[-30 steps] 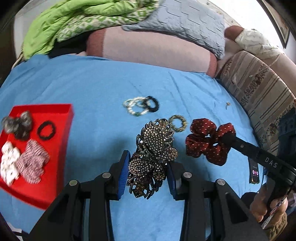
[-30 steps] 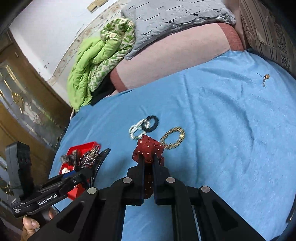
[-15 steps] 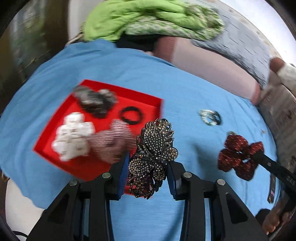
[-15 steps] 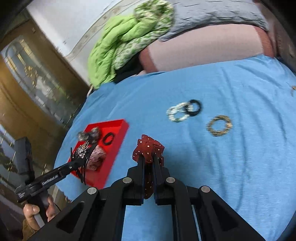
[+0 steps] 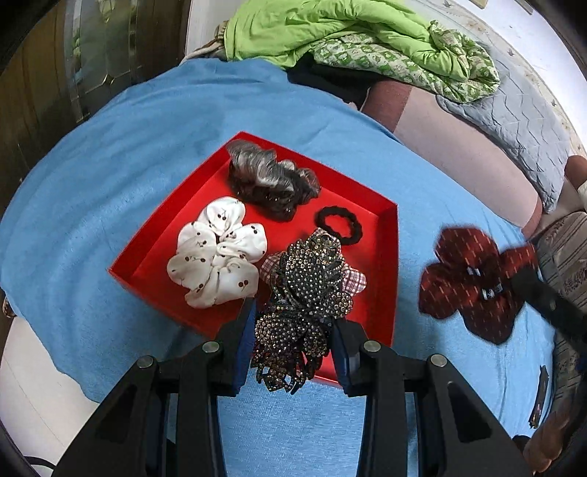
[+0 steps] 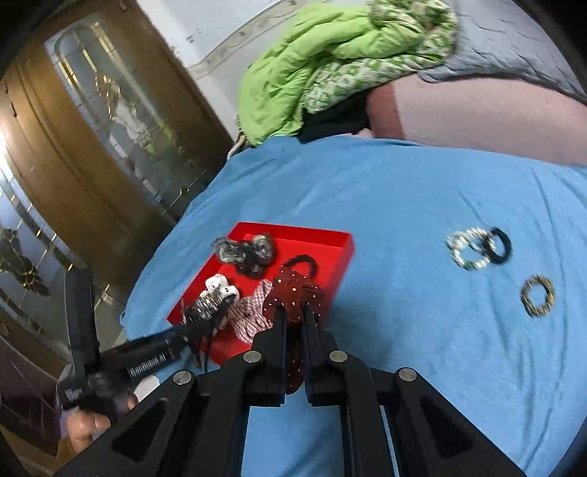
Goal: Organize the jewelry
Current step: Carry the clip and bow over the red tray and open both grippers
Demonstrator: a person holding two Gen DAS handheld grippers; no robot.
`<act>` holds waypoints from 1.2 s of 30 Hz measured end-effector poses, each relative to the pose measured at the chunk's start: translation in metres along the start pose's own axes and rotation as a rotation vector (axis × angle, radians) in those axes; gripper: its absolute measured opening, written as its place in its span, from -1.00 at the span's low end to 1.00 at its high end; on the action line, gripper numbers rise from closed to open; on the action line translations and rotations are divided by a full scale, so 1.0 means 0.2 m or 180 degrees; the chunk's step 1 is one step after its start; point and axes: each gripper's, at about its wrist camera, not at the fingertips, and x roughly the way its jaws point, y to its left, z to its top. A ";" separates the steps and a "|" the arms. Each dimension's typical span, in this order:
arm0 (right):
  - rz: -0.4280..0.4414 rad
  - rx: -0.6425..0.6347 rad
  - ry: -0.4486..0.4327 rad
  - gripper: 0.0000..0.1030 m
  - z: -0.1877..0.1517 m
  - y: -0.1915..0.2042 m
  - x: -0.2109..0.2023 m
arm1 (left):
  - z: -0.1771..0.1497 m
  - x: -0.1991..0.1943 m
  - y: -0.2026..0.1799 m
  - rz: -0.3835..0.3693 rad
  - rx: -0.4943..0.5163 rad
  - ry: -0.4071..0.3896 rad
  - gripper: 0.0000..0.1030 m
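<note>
left gripper clamped on a dark rhinestone-studded butterfly hair claw, blue pads pressing both its sides, claw hanging over the near edge of the shallow red square tray. right gripper squeezed narrow on a dark red white-dotted fabric scrunchie, part of the fabric hanging down between the fingers; in the left wrist view that scrunchie sits off the tray's right side, above the blue terry cloth bedspread, blurred. inside the tray: a grey-black shiny scrunchie at the far side, a white scrunchie with small cherry print on the left part, a thin black hair tie ring toward the far right corner, a red-white checked scrunchie mostly hidden under the held claw. on the bedspread well right of the tray: a pale beaded bracelet touching a black hair tie, and a gold-dark beaded bracelet apart from them, nearer the camera. beyond the tray at the bed's head: a green quilted blanket, a grey quilted pillow, a pink bolster. a hand grips the left gripper's handle at the bottom left of the right wrist view.
</note>
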 end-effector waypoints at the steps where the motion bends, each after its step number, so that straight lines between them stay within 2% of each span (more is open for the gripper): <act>1: -0.0007 -0.0021 0.0008 -0.84 0.02 0.01 0.03 | 0.00 0.01 0.00 -0.0011 -0.0002 0.0007 -0.30; 7: -0.0072 -0.0041 0.0110 -0.84 0.15 0.03 0.26 | 0.05 0.12 -0.04 -0.0086 -0.0003 0.0078 -0.30; 15: -0.0353 -0.0160 0.0379 -0.84 0.24 -0.01 0.63 | 0.06 0.25 -0.14 -0.0449 0.0016 0.0301 -0.30; 20: -0.0483 -0.0179 0.0453 -0.80 0.25 -0.08 0.72 | 0.05 0.28 -0.13 -0.0372 0.0021 0.0298 -0.29; 24: -0.0486 -0.0157 0.0440 -0.79 0.26 -0.11 0.73 | 0.06 0.23 -0.10 -0.0359 -0.0004 0.0217 -0.16; 26: -0.0464 -0.0140 0.0425 -0.68 0.26 -0.11 0.72 | 0.06 0.19 -0.10 -0.0345 0.0007 0.0164 -0.11; 28: -0.0441 -0.0119 0.0380 -0.25 0.26 -0.11 0.69 | 0.06 0.15 -0.10 -0.0320 0.0023 0.0101 -0.01; 30: -0.0453 -0.0114 0.0298 0.06 0.27 -0.10 0.64 | 0.08 0.11 -0.10 -0.0258 0.0042 0.0021 0.10; 36: -0.0540 -0.0159 0.0100 0.12 0.25 -0.08 0.45 | 0.08 -0.03 -0.09 -0.0062 0.0099 -0.0211 0.16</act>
